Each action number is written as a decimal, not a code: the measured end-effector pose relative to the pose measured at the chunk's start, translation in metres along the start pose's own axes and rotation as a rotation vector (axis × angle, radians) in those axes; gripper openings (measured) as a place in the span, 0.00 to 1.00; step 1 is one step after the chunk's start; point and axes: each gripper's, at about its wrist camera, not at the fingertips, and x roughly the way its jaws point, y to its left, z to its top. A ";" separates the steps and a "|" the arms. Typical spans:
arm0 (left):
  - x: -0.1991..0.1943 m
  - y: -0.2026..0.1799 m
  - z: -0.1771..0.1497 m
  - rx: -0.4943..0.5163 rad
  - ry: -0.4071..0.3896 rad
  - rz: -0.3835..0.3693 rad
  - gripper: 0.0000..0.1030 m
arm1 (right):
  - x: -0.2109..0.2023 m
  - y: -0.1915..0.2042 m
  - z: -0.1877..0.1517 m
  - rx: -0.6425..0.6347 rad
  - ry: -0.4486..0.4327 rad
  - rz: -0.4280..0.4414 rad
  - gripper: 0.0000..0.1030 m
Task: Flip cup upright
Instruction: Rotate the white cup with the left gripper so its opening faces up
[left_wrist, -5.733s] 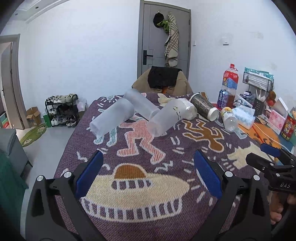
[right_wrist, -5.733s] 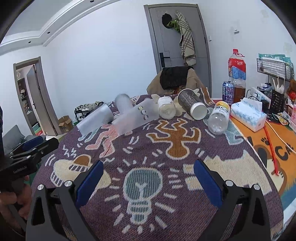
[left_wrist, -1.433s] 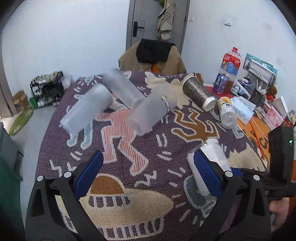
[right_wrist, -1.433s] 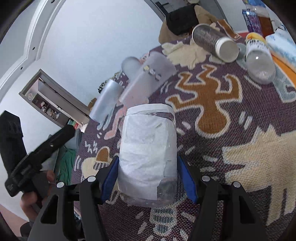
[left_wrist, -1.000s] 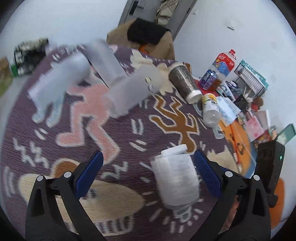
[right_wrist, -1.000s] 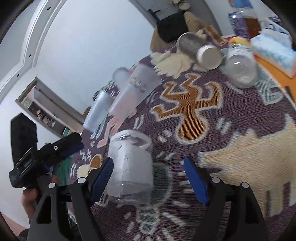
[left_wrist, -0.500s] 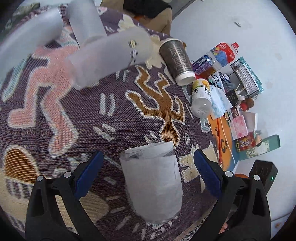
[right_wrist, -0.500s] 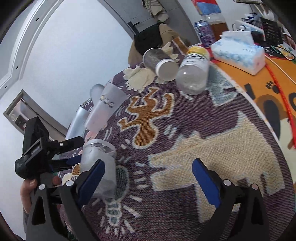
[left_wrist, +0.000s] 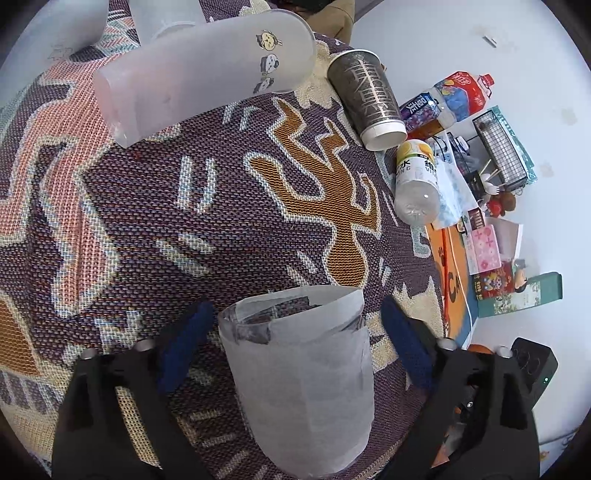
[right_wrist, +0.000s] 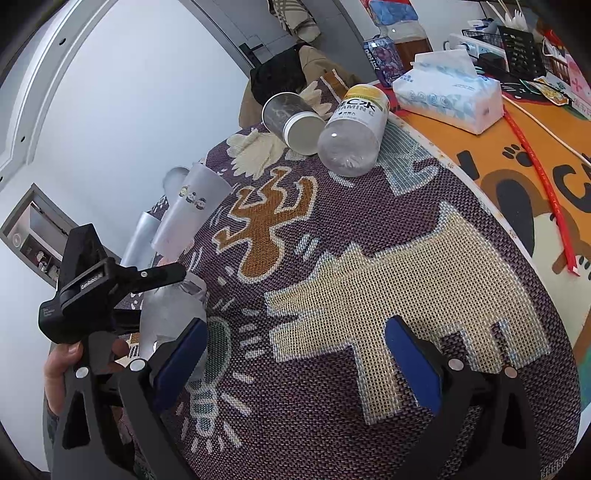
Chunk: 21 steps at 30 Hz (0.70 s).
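Released by right gripper (right_wrist: 291, 363) since 1.4 s ago, cup (left_wrist: 299, 373) now upright on woven cloth (left_wrist: 229, 218), mouth up. Clear plastic, wrapped in white paper. Left gripper (left_wrist: 295, 343) straddles it, blue pads spread, not touching. Right gripper wide apart, holding nothing. Frosted tumbler (left_wrist: 199, 77) lying beyond.

Bare rug in the middle, clutter at the back and right

The left tool (left_wrist: 295, 332) has the paper-wrapped cup (left_wrist: 301, 380) between its fingers, gaps both sides. Frosted cup (left_wrist: 199, 74), dark cup (left_wrist: 364, 96) and bottle (left_wrist: 415, 181) lie across the far desk (left_wrist: 229, 206). Open woven rug fronts the right tool (right_wrist: 295, 354).
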 end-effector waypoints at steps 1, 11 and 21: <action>-0.001 -0.001 -0.001 0.006 0.006 0.004 0.68 | 0.000 0.000 -0.001 -0.001 0.001 0.002 0.92; -0.055 -0.031 -0.013 0.190 -0.145 0.041 0.67 | 0.007 0.005 -0.003 -0.005 -0.006 0.014 0.92; -0.082 -0.082 -0.032 0.449 -0.310 0.251 0.66 | 0.003 -0.004 0.004 0.001 -0.036 -0.013 0.92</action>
